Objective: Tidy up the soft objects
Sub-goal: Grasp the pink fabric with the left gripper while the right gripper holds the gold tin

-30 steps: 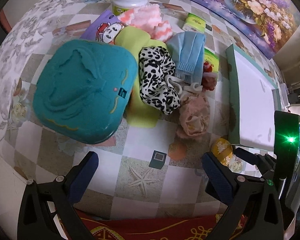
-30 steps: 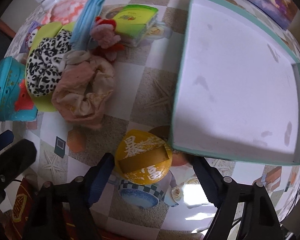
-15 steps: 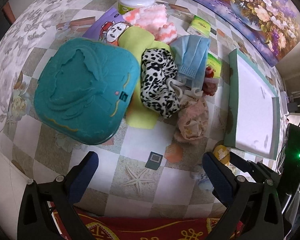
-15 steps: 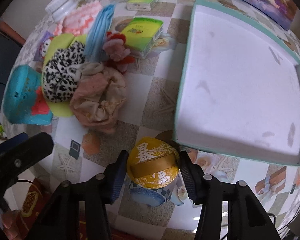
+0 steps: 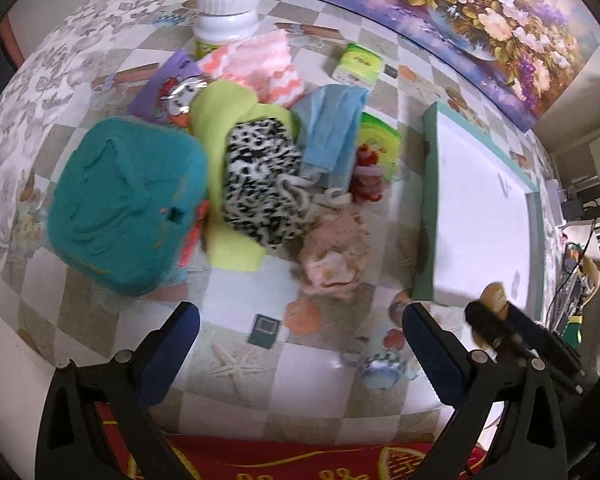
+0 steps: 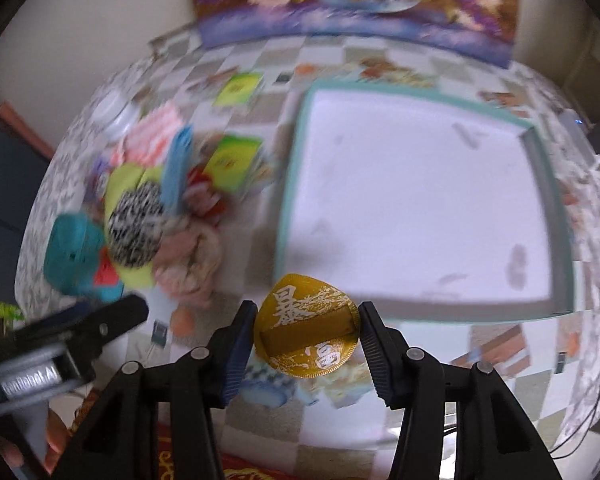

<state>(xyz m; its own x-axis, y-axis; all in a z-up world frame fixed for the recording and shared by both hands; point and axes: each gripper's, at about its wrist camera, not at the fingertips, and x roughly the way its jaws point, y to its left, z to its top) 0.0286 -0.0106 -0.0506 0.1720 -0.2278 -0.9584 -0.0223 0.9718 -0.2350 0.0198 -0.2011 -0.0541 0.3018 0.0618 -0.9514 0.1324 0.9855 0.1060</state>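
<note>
Gold disc point(image 6: 306, 330) between right gripper point(image 6: 306, 340) pads

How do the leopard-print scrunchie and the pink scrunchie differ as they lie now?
The leopard-print scrunchie is black-and-white spotted; the pink scrunchie is plain pale pink. The leopard-print one lies on the yellow-green cloth, while the pink one lies on the tablecloth nearer the tray. Both are bunched fabric, untouched by either gripper.
</note>
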